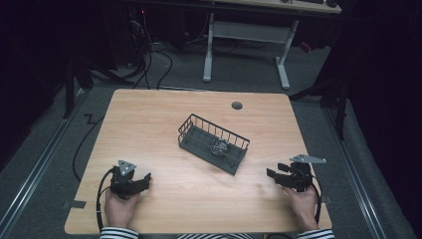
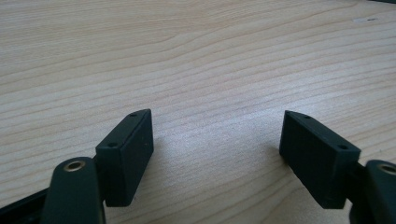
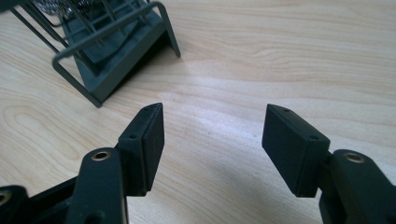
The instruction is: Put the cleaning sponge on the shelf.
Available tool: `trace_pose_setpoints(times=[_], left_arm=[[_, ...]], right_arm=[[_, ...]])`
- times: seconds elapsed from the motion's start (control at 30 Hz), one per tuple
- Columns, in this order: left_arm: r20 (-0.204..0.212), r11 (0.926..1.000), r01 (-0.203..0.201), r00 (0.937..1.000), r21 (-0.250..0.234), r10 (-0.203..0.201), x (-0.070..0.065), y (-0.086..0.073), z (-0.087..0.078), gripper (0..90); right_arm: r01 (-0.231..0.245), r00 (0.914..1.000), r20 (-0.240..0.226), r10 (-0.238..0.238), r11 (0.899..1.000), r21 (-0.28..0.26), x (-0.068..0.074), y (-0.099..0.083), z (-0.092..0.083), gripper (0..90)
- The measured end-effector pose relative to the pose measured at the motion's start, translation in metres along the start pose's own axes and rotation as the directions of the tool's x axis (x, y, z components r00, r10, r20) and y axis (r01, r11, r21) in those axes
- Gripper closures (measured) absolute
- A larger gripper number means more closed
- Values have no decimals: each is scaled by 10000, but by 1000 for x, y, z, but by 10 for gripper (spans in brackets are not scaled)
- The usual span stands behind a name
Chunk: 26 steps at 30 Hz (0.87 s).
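Basket [image 1: 199,144]: mid-surface, at an angle, a dark crumpled ball [image 1: 219,147] lying inside.
Left gripper [image 1: 141,182]: rests near the front edge, jaws apart, empty.
Right gripper [image 3: 212,135]: jaws apart, empty, facing a basket corner.
Approach: I'd come from above, between the wires, gripping the ball alone.

one wooden table [image 1: 164,114]; one dark wire basket [image 1: 190,125] on it, holding one crumpled metallic ball [image 1: 219,147]; two hand-held claws, the left claw [image 1: 145,180] and the right claw [image 1: 273,172]; one round grommet [image 1: 237,105] in the tabletop.
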<state>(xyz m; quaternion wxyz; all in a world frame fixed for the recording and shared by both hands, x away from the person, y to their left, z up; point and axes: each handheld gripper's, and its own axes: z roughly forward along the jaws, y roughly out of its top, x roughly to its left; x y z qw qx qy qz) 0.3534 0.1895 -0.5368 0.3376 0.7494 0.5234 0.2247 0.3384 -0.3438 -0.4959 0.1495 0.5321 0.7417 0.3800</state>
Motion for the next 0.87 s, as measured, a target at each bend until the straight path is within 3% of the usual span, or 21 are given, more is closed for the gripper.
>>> trace_pose_setpoints(times=[0.2, 0.47, 0.6, 0.67, 0.87], left_arm=[[-1, 10000, -3, 10000, 1, 3, 0, 0, 0, 265], [-1, 10000, 0, 10000, 0, 0, 0, 0, 0, 265], [-1, 10000, -3, 10000, 2, 3, 0, 0, 0, 266], [-2, 10000, -3, 10000, 1, 3, 0, 0, 0, 265], [2, 10000, -4, 10000, -1, 4, 0, 0, 0, 266]], right_arm=[[98, 9996, 253, -102, 9998, 160, 1, -9, 12, 393], [649, 9937, 877, -694, 9965, 532, 8, -17, 27, 390], [955, 9885, 1140, -997, 9946, 418, 11, -18, 29, 389], [1391, 9796, 1428, -1417, 9899, 280, 14, -22, 31, 392], [1364, 9794, 1479, -1376, 9905, 178, 15, -23, 31, 391]])
